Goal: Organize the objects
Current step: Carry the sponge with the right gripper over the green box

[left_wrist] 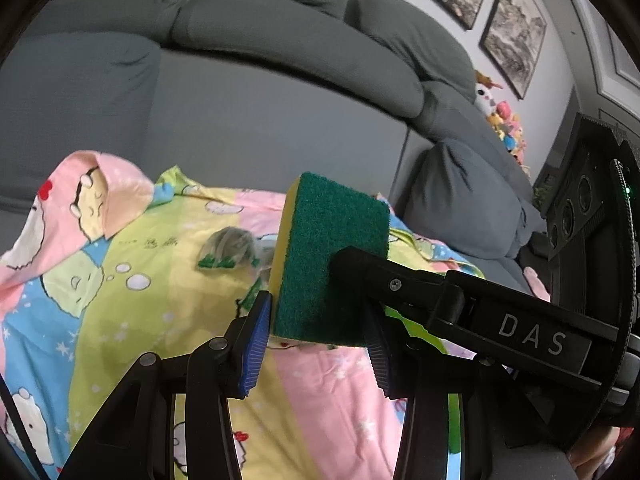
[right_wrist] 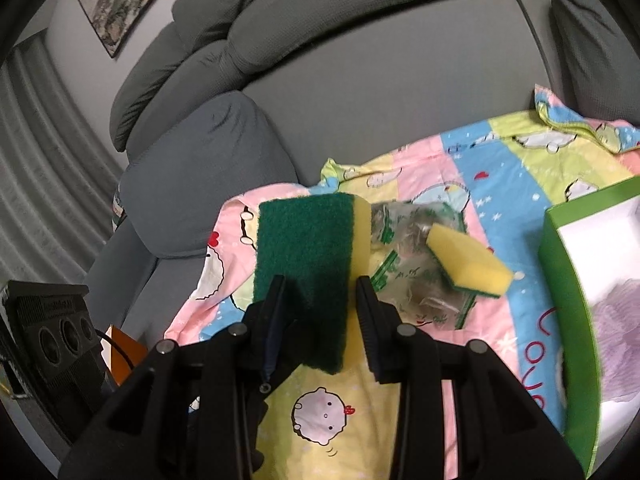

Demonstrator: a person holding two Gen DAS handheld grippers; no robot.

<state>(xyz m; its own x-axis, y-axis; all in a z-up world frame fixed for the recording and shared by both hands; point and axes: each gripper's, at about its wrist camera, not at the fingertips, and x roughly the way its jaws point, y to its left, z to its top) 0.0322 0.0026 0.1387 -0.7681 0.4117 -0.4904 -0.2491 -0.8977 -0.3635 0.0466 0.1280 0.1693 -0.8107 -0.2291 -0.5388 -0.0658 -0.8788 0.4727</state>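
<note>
The left gripper (left_wrist: 320,332) and the right gripper (right_wrist: 320,316) both clench one green-and-yellow scouring sponge (right_wrist: 308,272), lifted above the cartoon-print sheet (right_wrist: 500,160) on the grey sofa (right_wrist: 360,92). Another sponge (right_wrist: 470,266) lies on a crumpled plastic bag (right_wrist: 412,280) — just beside a green box (right_wrist: 560,264).

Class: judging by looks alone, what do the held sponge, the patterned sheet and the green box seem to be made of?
Sponge: soft yellow foam with a coarse, matte green fibre scouring layer.
Sheet: thin woven fabric, probably cotton, since it wrinkles and folds.
Box: likely smooth printed cardboard, with thin stiff walls and a white inside.
</note>
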